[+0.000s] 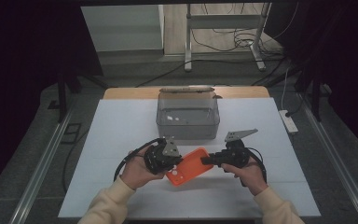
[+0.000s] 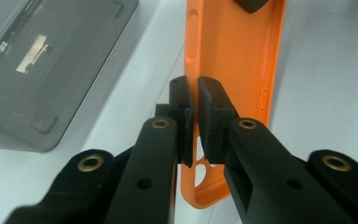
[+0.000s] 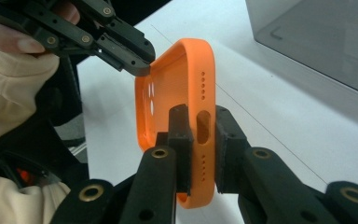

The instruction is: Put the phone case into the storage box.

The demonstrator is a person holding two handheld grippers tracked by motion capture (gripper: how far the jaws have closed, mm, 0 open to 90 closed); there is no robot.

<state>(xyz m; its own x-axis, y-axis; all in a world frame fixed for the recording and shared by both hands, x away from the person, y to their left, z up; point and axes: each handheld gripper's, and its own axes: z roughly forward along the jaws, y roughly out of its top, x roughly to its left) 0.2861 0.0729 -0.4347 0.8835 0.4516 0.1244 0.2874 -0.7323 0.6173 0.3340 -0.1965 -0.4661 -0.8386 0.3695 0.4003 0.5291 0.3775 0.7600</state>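
Orange phone case (image 1: 189, 167) hung above the white table (image 1: 121, 126), both the left gripper (image 2: 195, 106) and right gripper (image 3: 200, 135) pinching opposite edges; thin rims could slip or the soft shell twist.

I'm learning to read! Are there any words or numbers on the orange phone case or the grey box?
No readable words or numbers.
Orange phone case: plain, just holes and button bumps.
Grey box: a pale sticker on it, too blurred to read.
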